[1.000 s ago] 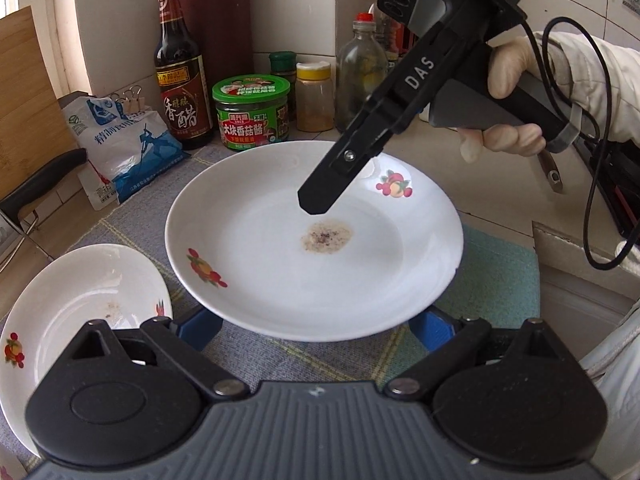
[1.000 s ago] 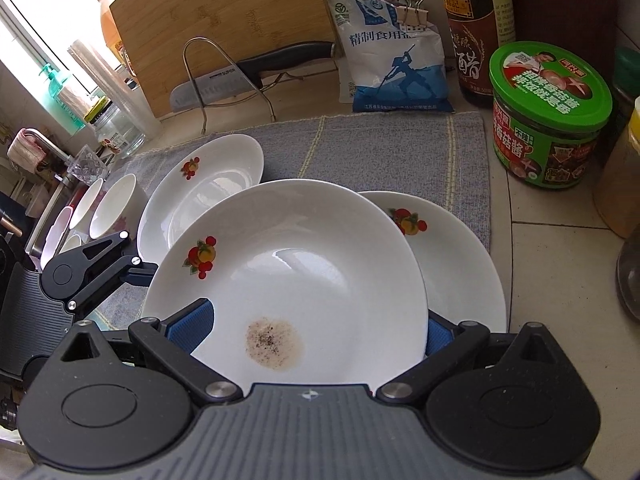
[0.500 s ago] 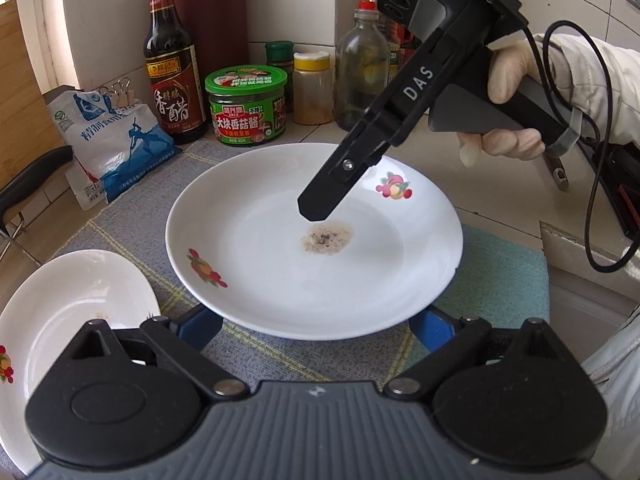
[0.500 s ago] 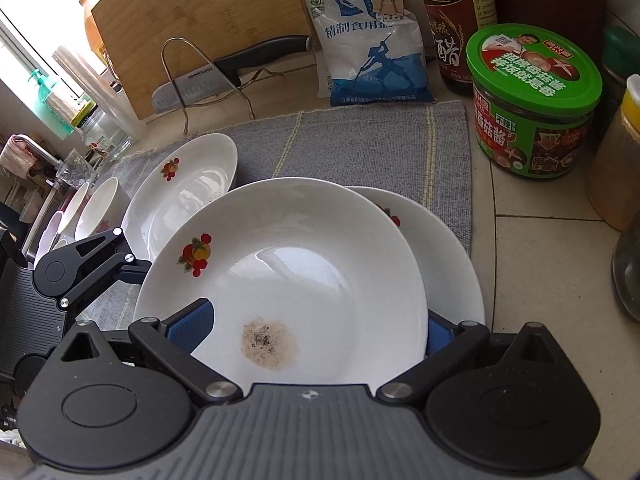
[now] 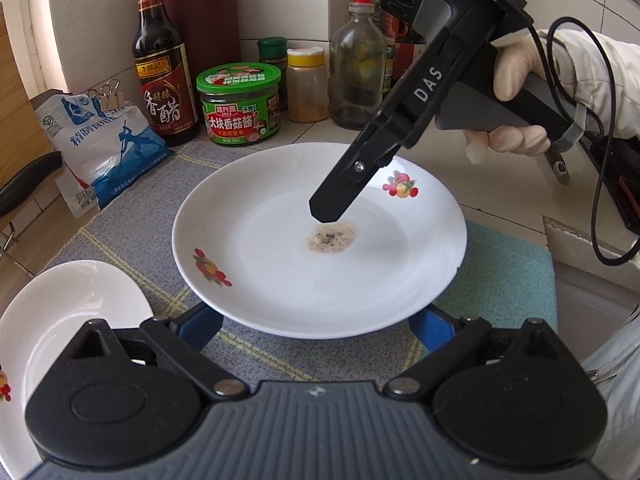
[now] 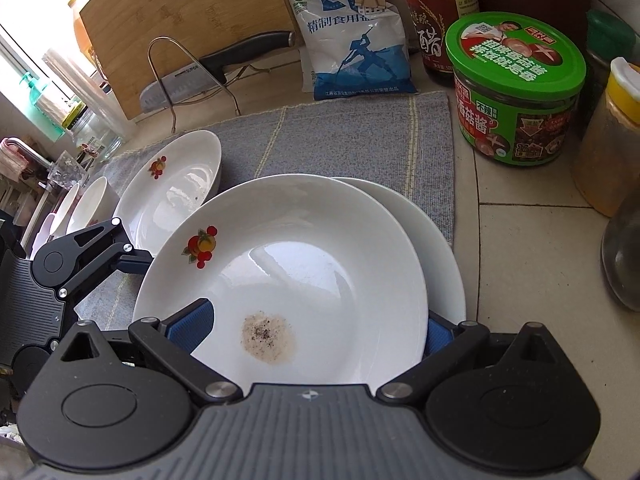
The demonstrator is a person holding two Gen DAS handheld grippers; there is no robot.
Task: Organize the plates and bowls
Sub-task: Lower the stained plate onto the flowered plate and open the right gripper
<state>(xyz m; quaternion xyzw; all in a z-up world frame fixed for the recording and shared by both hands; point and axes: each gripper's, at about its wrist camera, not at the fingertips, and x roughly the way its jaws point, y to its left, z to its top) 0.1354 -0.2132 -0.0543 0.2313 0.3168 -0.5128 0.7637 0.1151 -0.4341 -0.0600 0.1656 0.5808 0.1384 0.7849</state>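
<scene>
A white plate (image 5: 320, 256) with fruit prints and a brown stain is held over the grey mat; it also shows in the right wrist view (image 6: 288, 272). My left gripper (image 5: 316, 326) has its blue pads on the plate's near rim. My right gripper (image 6: 316, 328) is shut on the opposite rim, one finger (image 5: 340, 192) lying over the plate. Directly under it lies a second plate (image 6: 444, 248). A third plate (image 6: 176, 184) lies to the left, also showing in the left wrist view (image 5: 68, 320). Small white bowls (image 6: 86, 204) stand further left.
A green-lidded jar (image 6: 516, 92), vinegar bottle (image 5: 162, 64), salt bag (image 6: 352, 40), spice jar (image 5: 308, 84) and glass bottle (image 5: 358, 64) line the back wall. A cutting board (image 6: 188, 12) and a knife (image 6: 216, 72) on a wire rack stand at the back left.
The held plate has moved further over the plate beneath, covering most of it. Both grippers kept their grip and moved with it.
</scene>
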